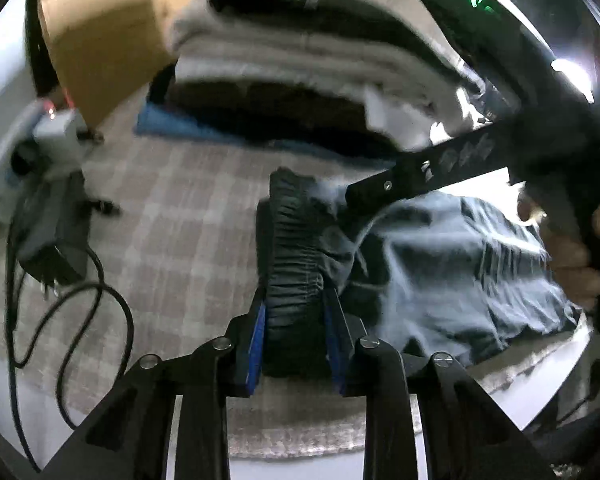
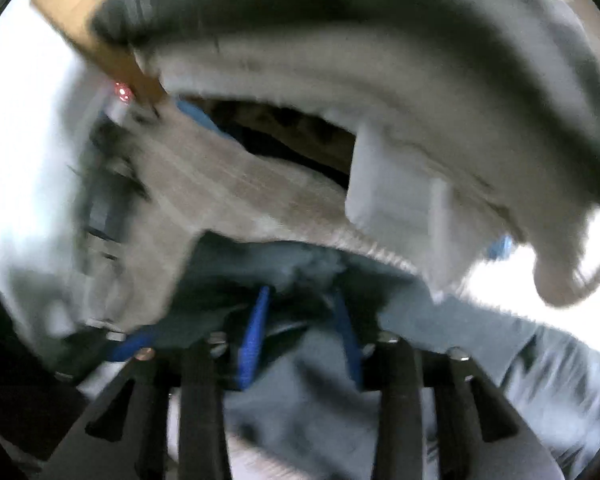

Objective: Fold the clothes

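Observation:
A grey-blue garment (image 1: 440,264) with a black gathered waistband (image 1: 292,248) lies crumpled on a checked cloth surface (image 1: 180,208). My left gripper (image 1: 295,296) is shut on the waistband, its blue pads pressing both sides. From the upper right, a hand (image 1: 572,256) holds my right gripper (image 1: 364,192), whose tip reaches down onto the garment's far edge. The right wrist view is blurred. There the right gripper (image 2: 300,292) has its blue pads apart, with the garment (image 2: 300,408) bunched over the tips and lying between the fingers.
A tall stack of folded grey, white and dark clothes (image 1: 300,40) stands just behind the garment. A wooden panel (image 1: 100,32) rises at the back left. A white power strip (image 1: 56,128), a black adapter (image 1: 52,240) and a looping cable (image 1: 112,312) lie at the left.

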`<state>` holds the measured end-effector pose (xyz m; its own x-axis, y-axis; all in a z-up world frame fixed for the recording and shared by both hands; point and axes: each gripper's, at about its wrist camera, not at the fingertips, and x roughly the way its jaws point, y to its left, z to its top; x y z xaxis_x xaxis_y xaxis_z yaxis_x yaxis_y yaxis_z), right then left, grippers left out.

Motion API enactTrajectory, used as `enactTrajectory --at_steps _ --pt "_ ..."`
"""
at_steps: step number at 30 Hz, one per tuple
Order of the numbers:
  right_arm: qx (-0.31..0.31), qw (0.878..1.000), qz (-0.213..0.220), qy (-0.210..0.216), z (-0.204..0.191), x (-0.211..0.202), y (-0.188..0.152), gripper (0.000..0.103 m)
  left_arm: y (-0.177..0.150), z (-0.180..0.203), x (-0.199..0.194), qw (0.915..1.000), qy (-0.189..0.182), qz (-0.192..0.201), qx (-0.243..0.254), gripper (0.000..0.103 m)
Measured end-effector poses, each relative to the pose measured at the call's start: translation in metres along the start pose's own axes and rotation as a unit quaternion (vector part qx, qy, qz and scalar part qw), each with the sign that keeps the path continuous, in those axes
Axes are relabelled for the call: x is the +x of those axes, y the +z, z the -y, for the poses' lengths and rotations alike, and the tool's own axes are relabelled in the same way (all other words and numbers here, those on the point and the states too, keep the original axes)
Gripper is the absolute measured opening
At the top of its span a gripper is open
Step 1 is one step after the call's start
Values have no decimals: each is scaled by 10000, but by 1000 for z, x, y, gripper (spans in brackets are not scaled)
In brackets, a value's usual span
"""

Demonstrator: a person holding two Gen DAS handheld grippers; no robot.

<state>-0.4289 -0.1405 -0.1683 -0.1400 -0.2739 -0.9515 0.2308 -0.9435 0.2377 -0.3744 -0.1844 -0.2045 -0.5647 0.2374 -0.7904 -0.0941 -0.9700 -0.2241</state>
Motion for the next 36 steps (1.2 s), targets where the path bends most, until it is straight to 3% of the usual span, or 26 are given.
enactTrajectory --at_steps 1,3,7,10,18,26,29,33,36 --pt "100 9998 -46 140 -1 -6 2 49 1 7 -4 9998 54 164 83 25" --pt "212 9990 -165 345 -5 -13 6 51 6 24 -5 9985 116 377 380 25" --pt "-43 9994 -328 114 -16 -8 13 51 2 27 -8 9967 79 373 718 25" --pt "-269 9981 -554 -40 -19 0 7 51 -8 30 -8 9954 371 297 833 25" --pt "-556 9892 -1184 -664 -34 44 8 51 -31 -7 -36 9972 600 312 330 28" --pt "-516 9840 -1201 -1212 -48 53 10 51 -65 -66 -82 9926 1050 353 -506 28" --pt "-404 9803 -1261 -1466 -48 58 9 53 -72 -81 -87 9912 1065 329 -720 28" --pt "198 9807 -1399 -1354 -43 56 17 53 -74 -84 -86 9928 919 374 -672 28" --pt "148 9814 -1315 -1394 -49 50 21 53 -74 -84 -88 9931 813 482 -689 28"
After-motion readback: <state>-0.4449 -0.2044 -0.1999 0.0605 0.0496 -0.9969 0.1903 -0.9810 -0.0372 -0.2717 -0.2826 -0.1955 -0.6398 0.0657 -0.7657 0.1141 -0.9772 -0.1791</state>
